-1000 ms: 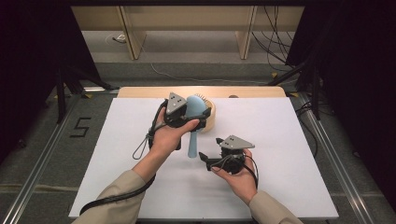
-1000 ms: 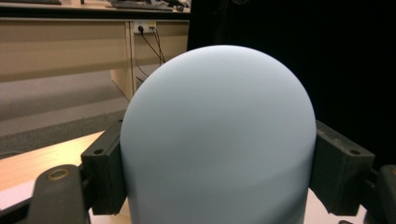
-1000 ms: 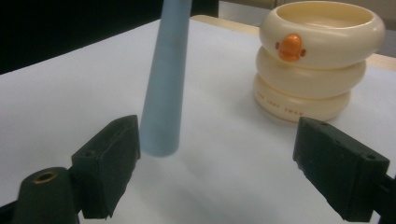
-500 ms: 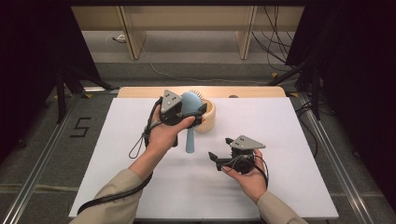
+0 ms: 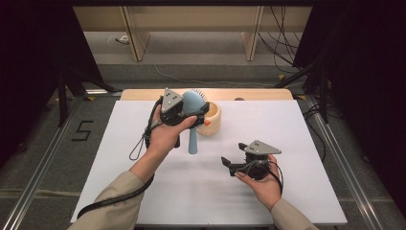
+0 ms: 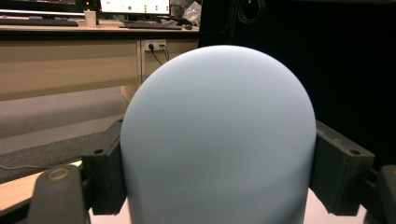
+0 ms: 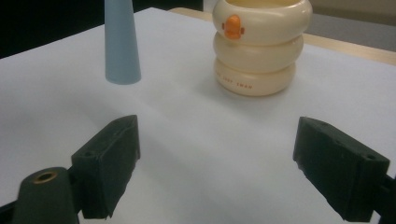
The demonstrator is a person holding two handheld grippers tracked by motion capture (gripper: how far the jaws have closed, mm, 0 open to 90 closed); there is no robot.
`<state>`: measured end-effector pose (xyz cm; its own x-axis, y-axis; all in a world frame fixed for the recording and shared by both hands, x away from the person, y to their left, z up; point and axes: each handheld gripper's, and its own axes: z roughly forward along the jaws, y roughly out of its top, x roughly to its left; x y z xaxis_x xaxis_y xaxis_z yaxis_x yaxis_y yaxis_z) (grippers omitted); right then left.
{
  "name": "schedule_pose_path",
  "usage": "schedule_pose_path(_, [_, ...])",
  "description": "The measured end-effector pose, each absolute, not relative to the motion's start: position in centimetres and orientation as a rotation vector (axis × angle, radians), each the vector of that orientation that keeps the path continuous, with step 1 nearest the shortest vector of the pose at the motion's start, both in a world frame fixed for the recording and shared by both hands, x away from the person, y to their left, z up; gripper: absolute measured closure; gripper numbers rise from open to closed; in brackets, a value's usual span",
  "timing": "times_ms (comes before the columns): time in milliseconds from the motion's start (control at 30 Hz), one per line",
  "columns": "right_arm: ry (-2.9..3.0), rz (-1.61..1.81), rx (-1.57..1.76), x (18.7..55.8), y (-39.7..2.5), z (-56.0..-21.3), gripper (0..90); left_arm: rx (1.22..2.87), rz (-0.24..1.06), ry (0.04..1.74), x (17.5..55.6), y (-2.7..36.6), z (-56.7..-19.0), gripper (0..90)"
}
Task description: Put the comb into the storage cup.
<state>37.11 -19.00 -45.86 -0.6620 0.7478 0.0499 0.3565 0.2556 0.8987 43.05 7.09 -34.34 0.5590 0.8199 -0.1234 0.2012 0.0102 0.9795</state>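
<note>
Clamping one blue hairbrush (image 5: 192,108), left gripper (image 5: 184,115) nears one cream cup (image 5: 213,120); right gripper (image 5: 229,165) jaws apart.

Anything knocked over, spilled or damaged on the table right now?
Nothing stands out. The cream cup stands upright on the white table; the blue hairbrush hangs handle-down in the left claw, intact. The right claw is open.

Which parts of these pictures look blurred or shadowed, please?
Left gripper view: the blue hairbrush sits so near the lens that it is soft, without surface detail. Right gripper view: the cream cup casts a faint shadow on the white table. High view: dark surroundings.
</note>
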Motion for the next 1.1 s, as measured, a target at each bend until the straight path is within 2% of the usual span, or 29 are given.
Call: schedule_pose_path(1100, [2.097,1.392,1.057,36.2,-21.8,-45.7,15.8,1.491,0.653,0.899,44.3,8.0,-33.5,19.7])
